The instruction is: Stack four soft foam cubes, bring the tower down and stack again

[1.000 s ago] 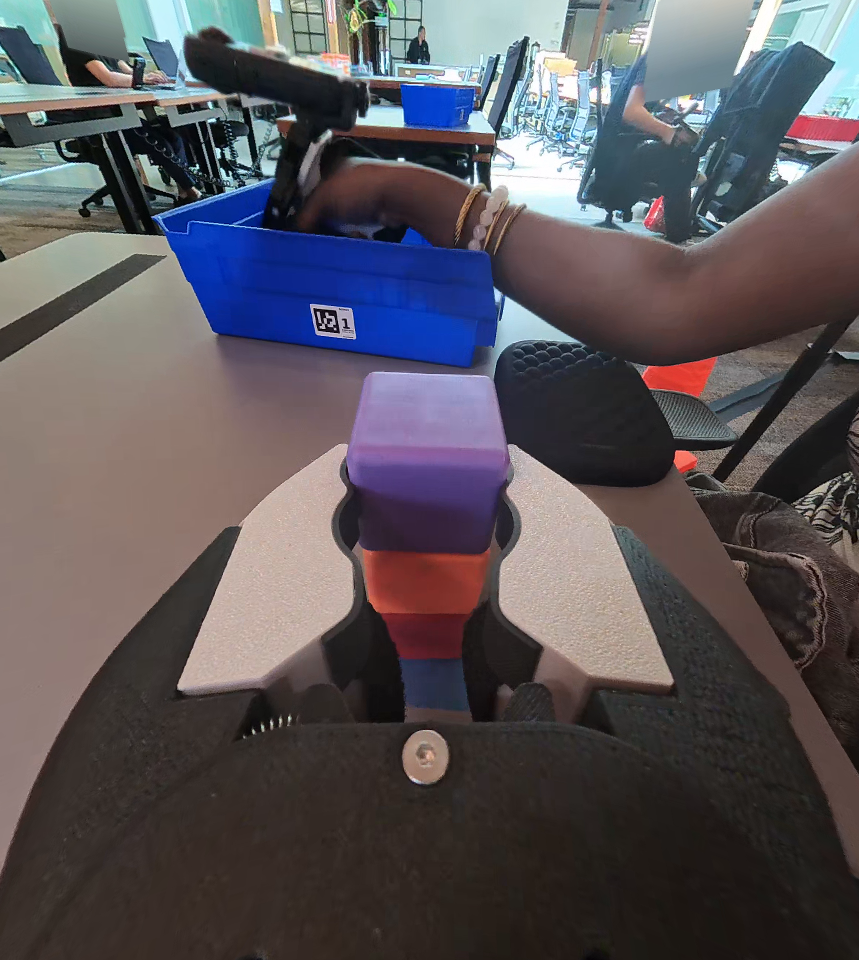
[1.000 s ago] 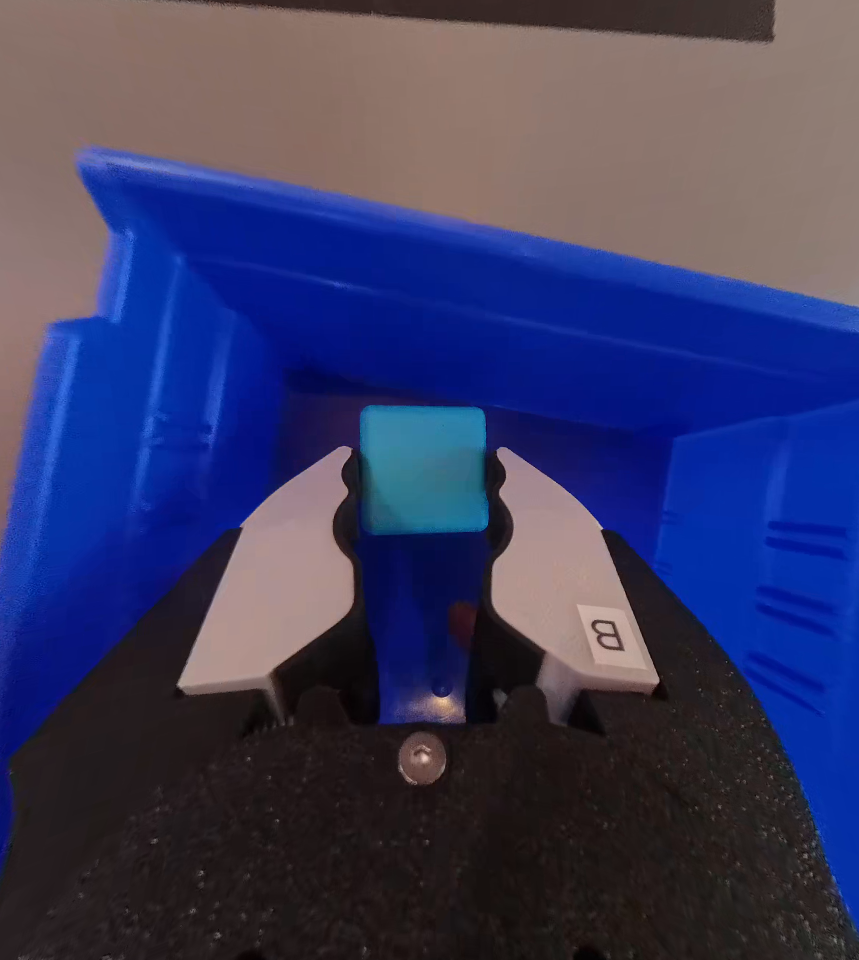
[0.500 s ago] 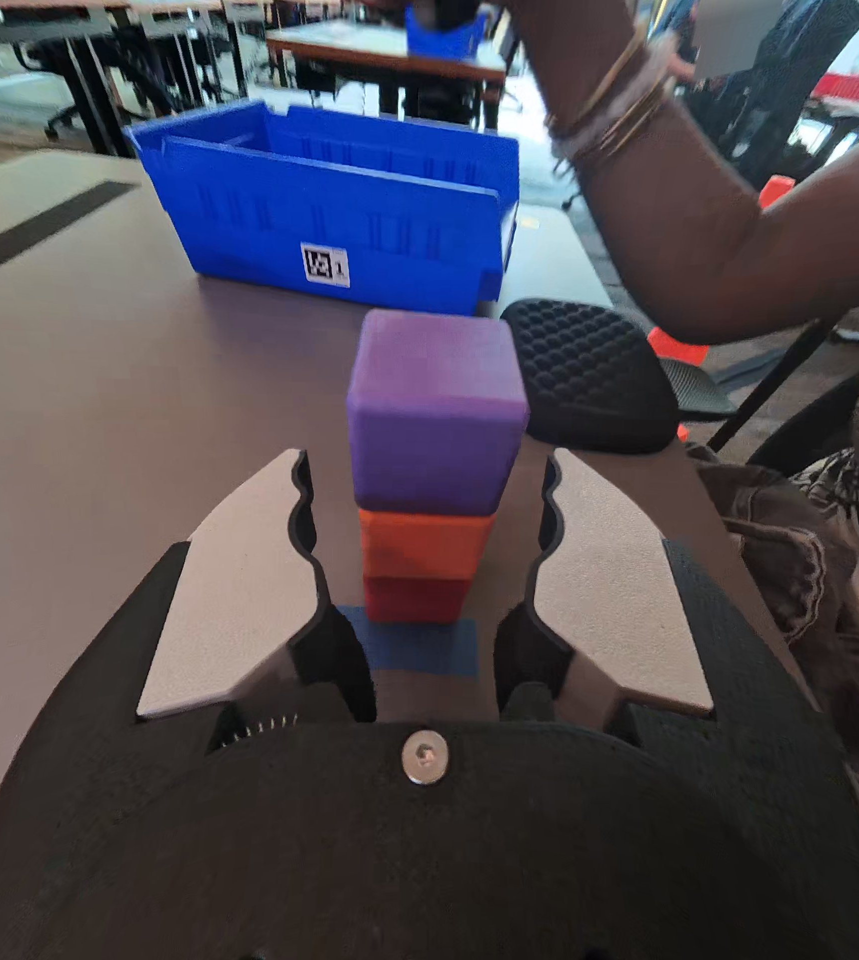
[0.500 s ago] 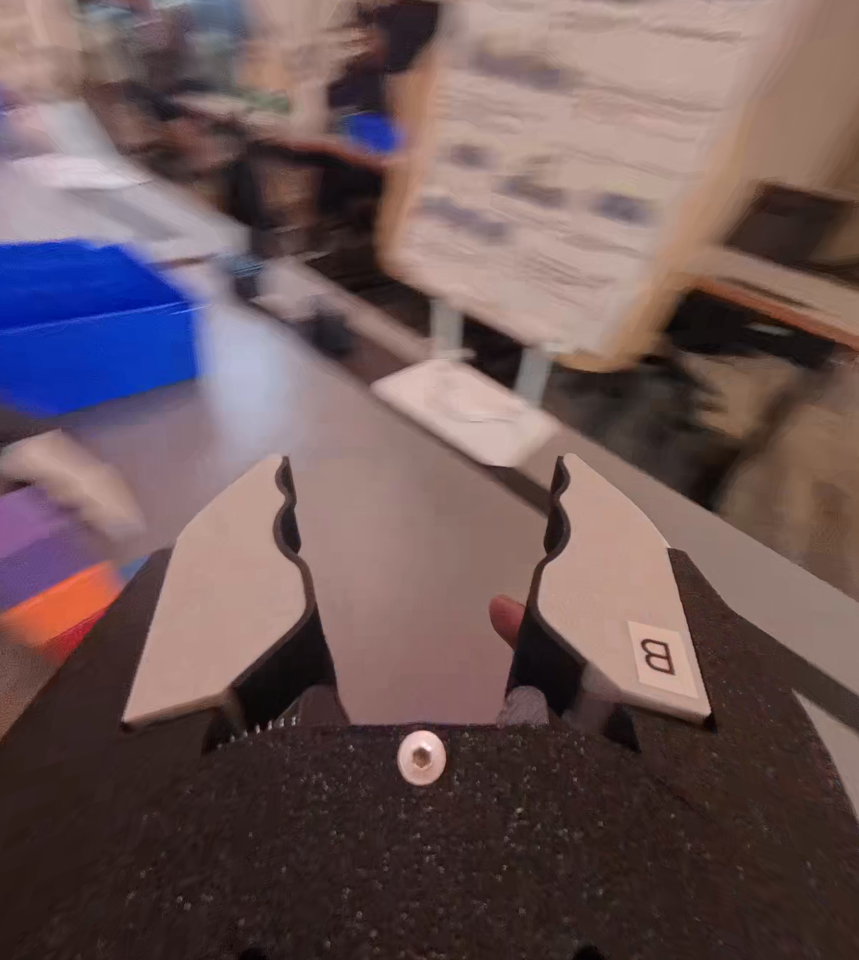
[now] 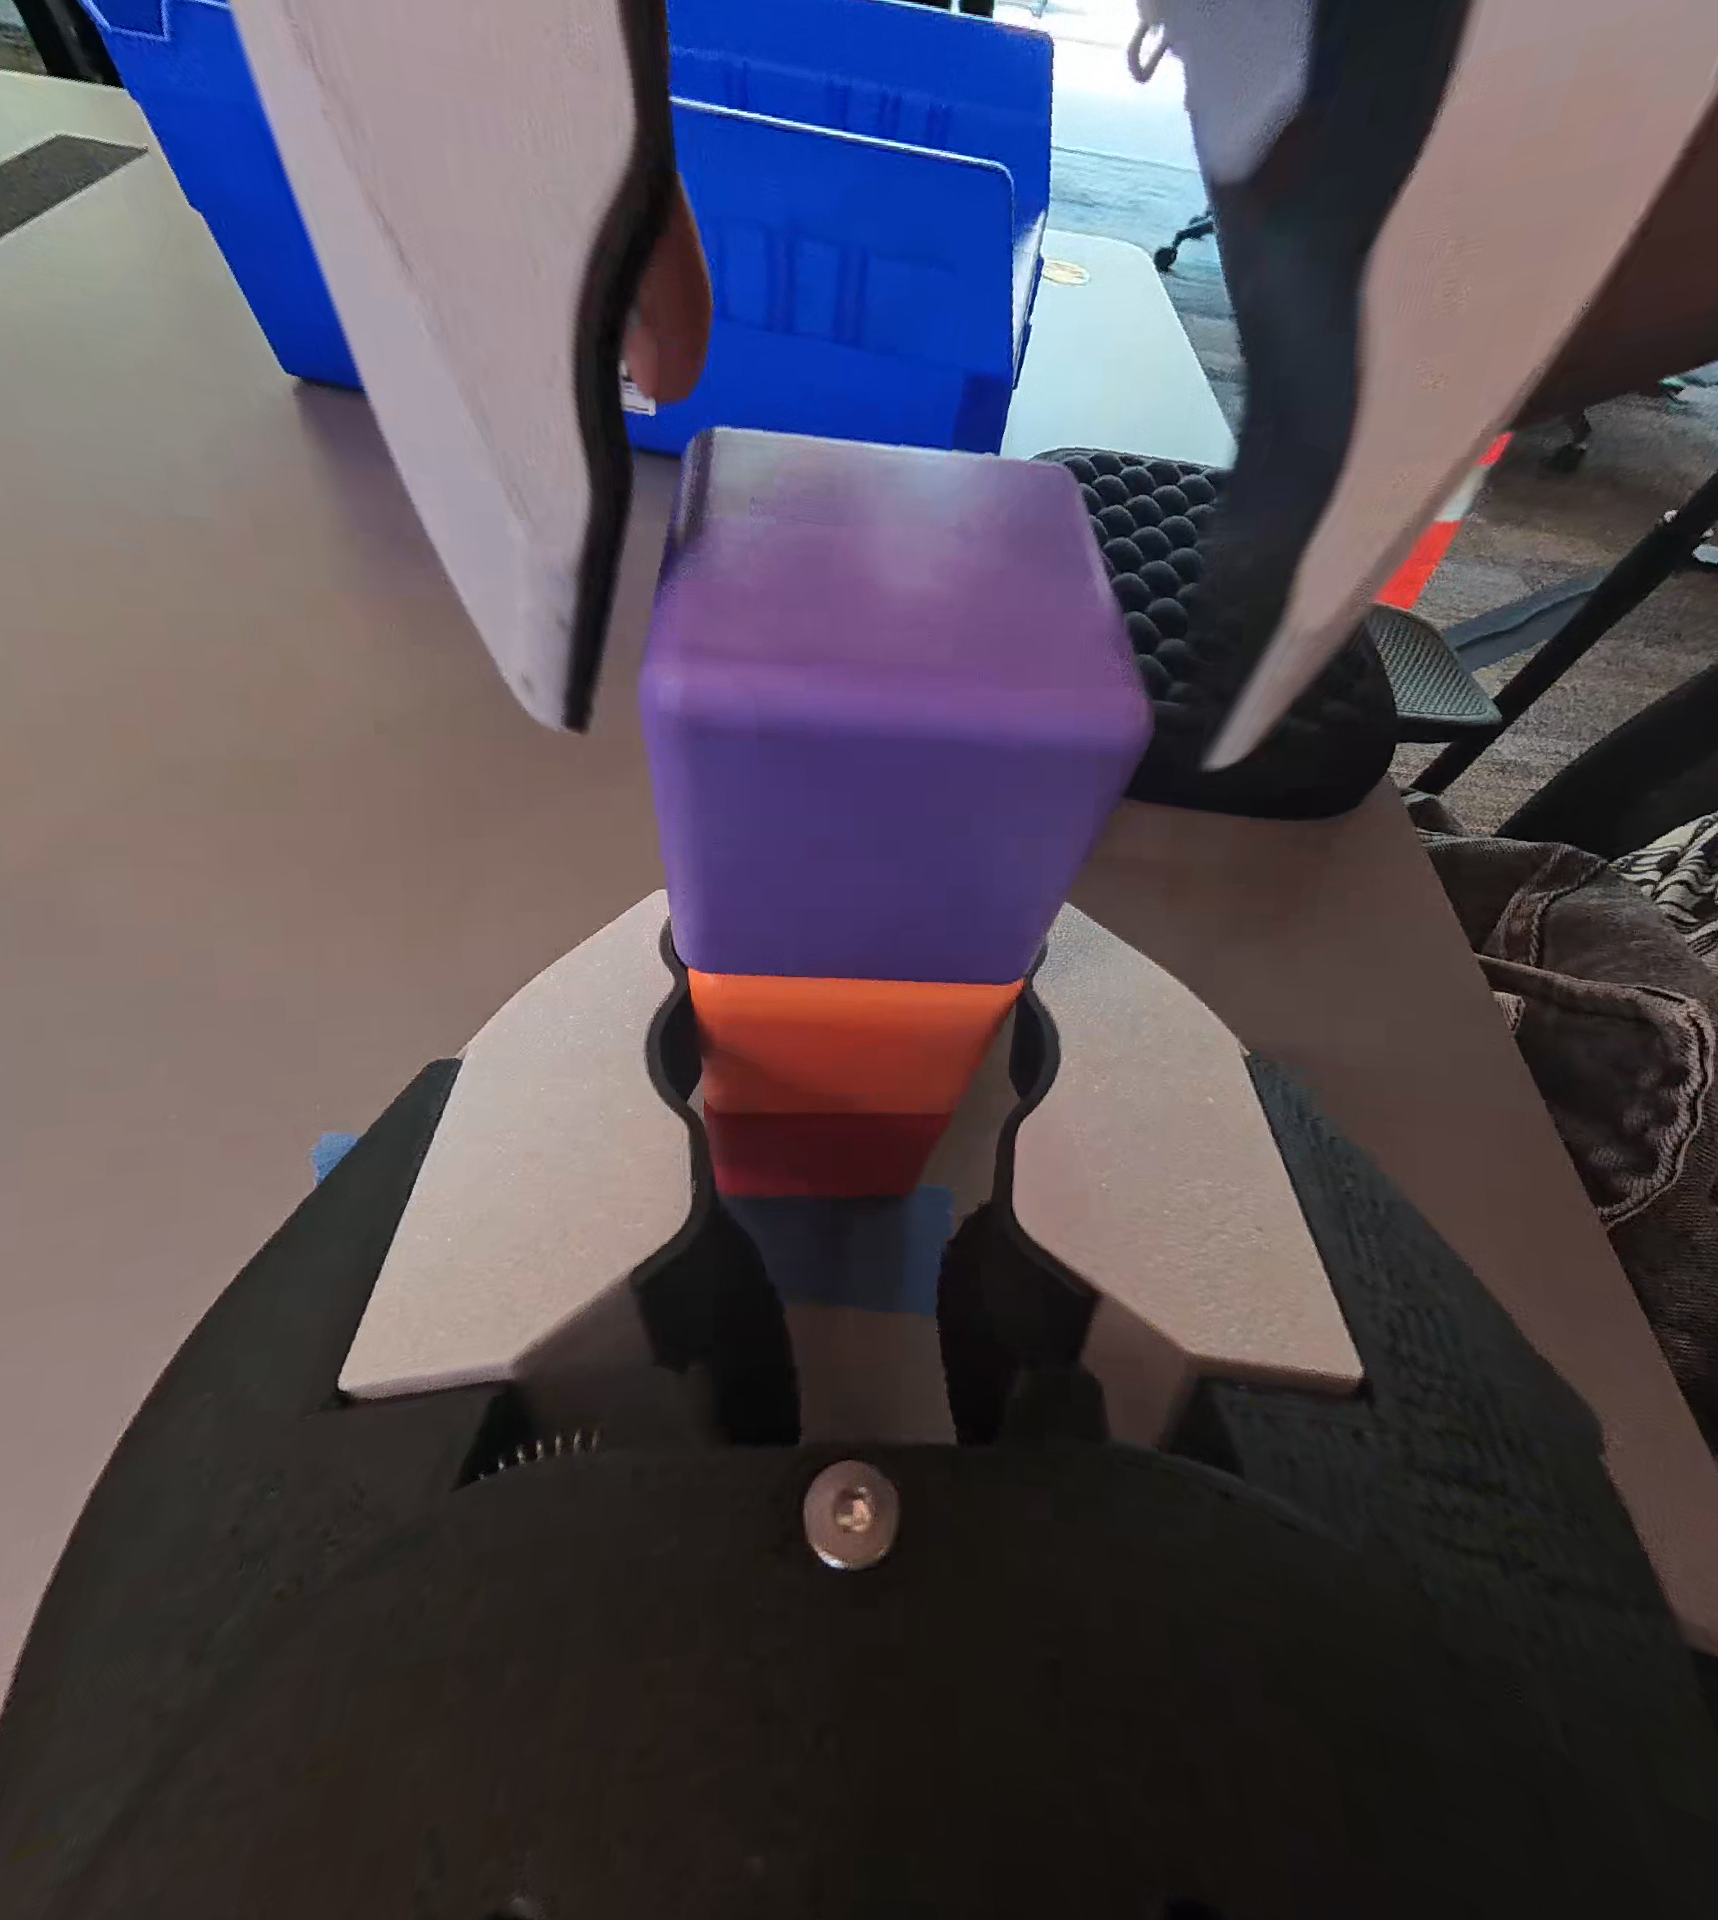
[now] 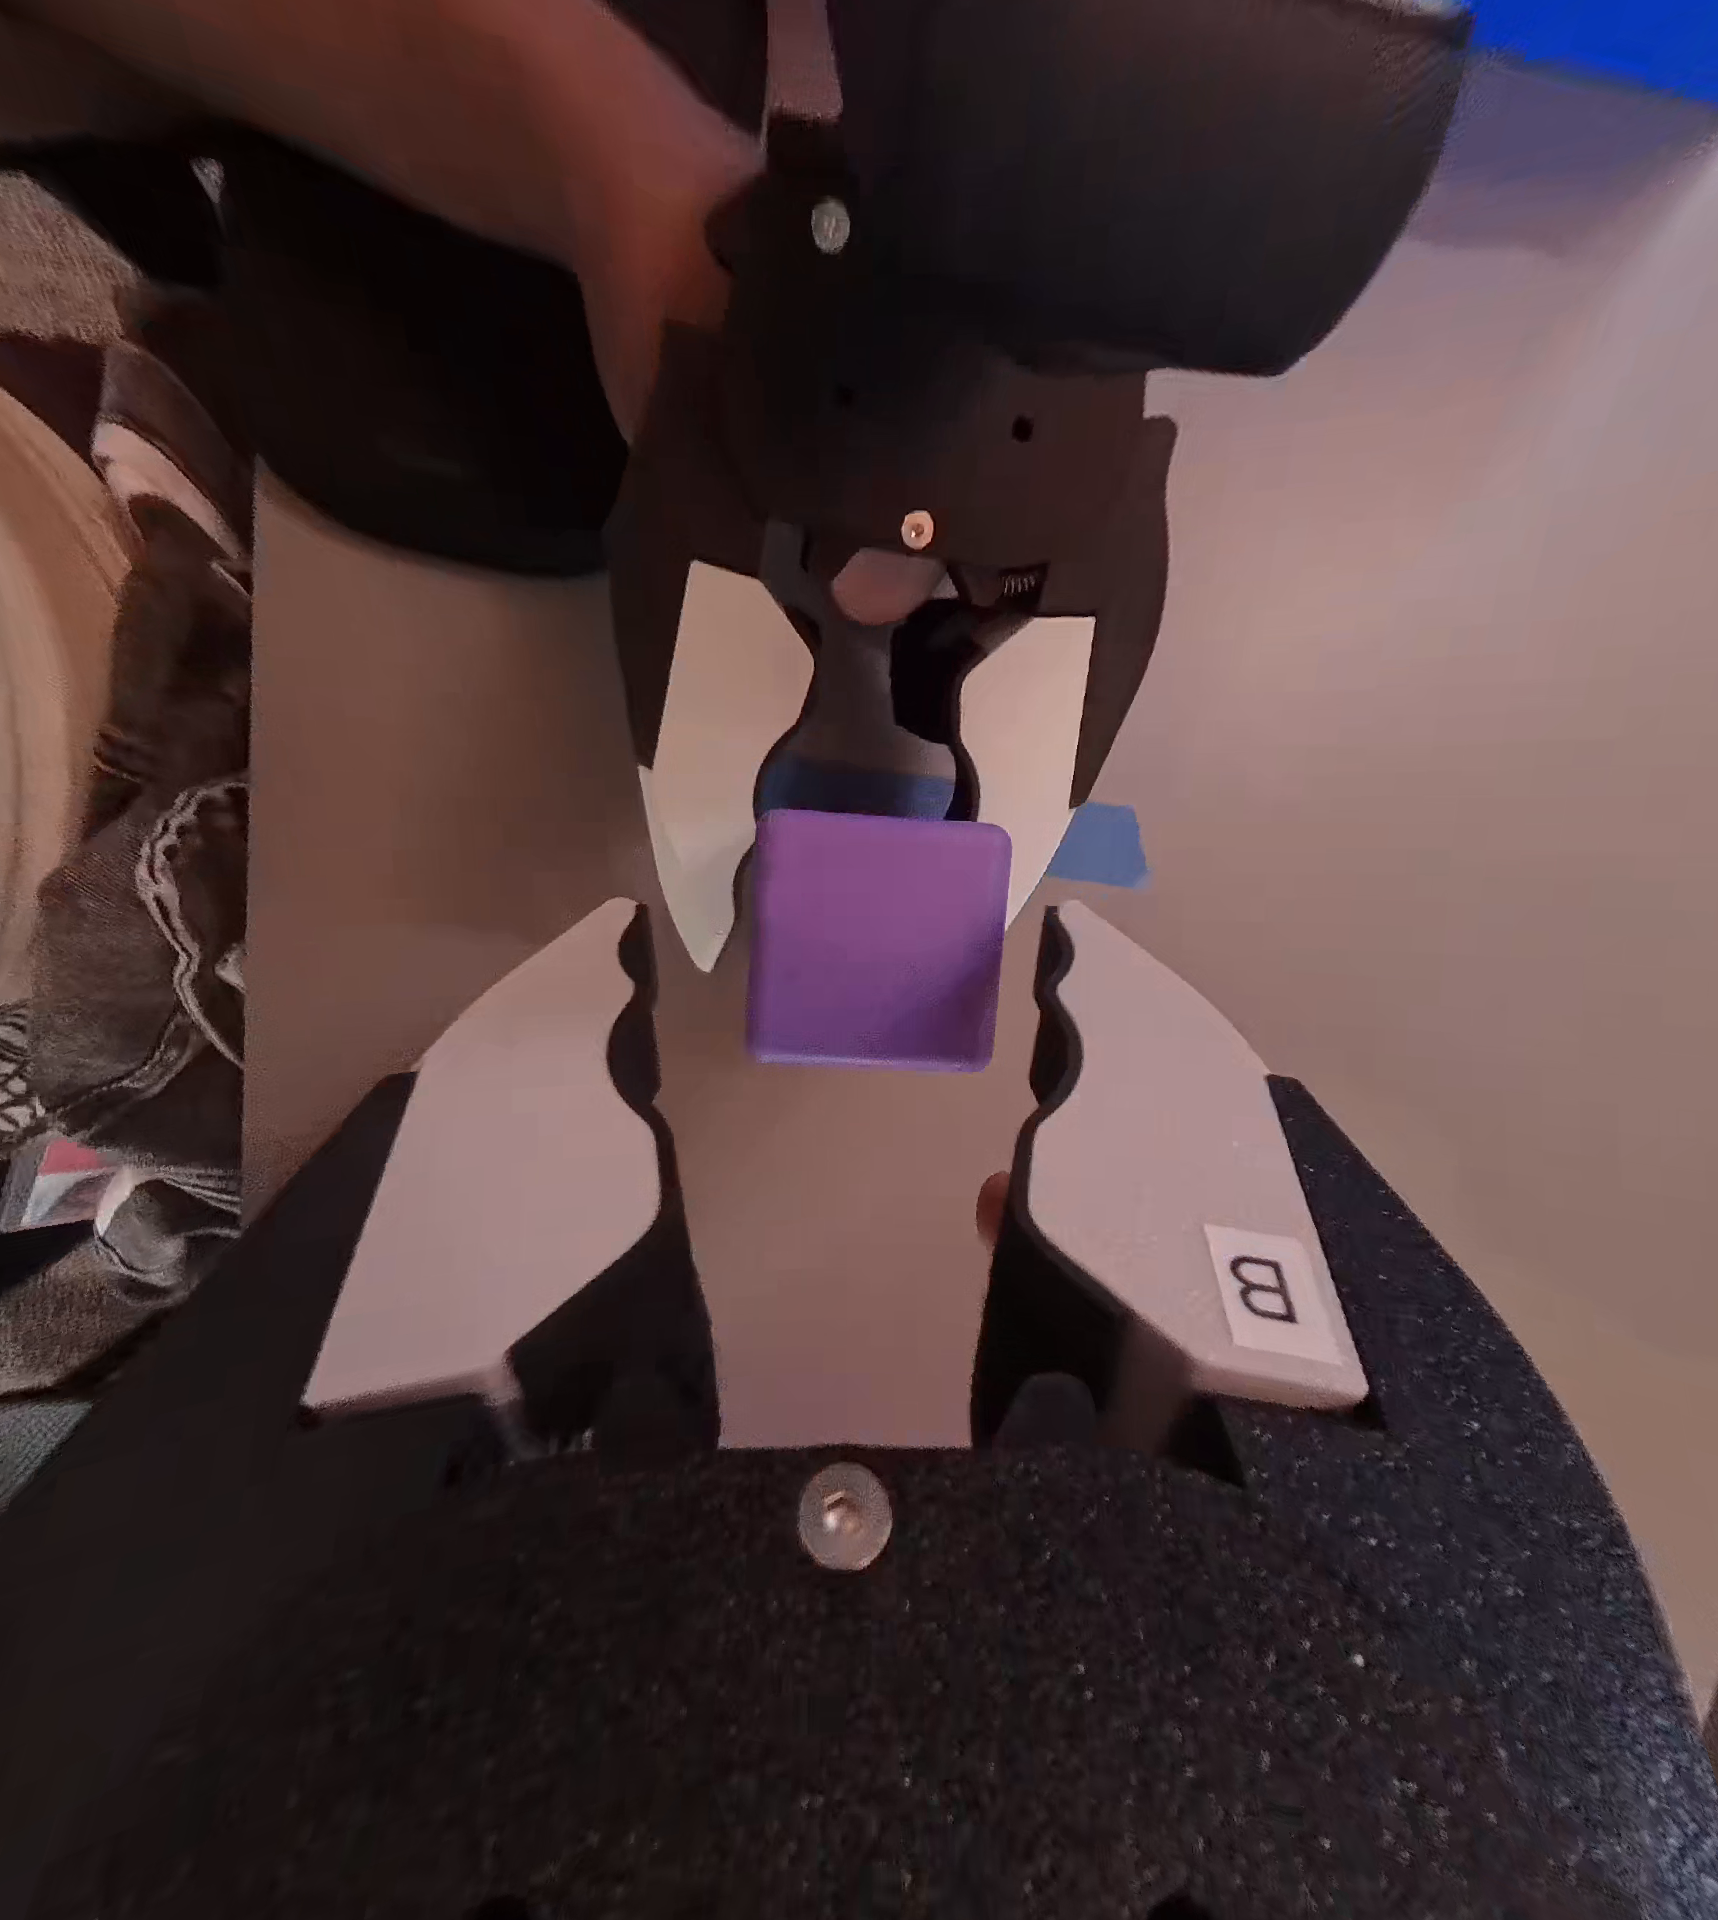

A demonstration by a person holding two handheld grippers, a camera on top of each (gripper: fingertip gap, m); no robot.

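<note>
On grey table [image 5: 159, 727], blue tape [image 5: 855, 1262]

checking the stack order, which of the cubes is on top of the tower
The purple cube is on top. Below it come the orange cube and, lowest, the dark red cube, which rests on blue tape.

Your left gripper [image 5: 850, 1049] has its jaws close on either side of the orange foam cube [image 5: 839, 1044] in the stack, so no room is left beside that cube. Above it, the purple foam cube [image 5: 886, 748] stands between your right gripper's [image 6: 839, 982] spread fingers, with a clear gap on each side. Ahead of the left claw, the blue plastic bin [image 5: 834, 239] blocks the far side; a black honeycomb-textured chair headrest [image 5: 1239, 623] sits forward-right at the grey table's [image 5: 159, 779] edge. Forward-left of the claw the tabletop lies open.
</note>
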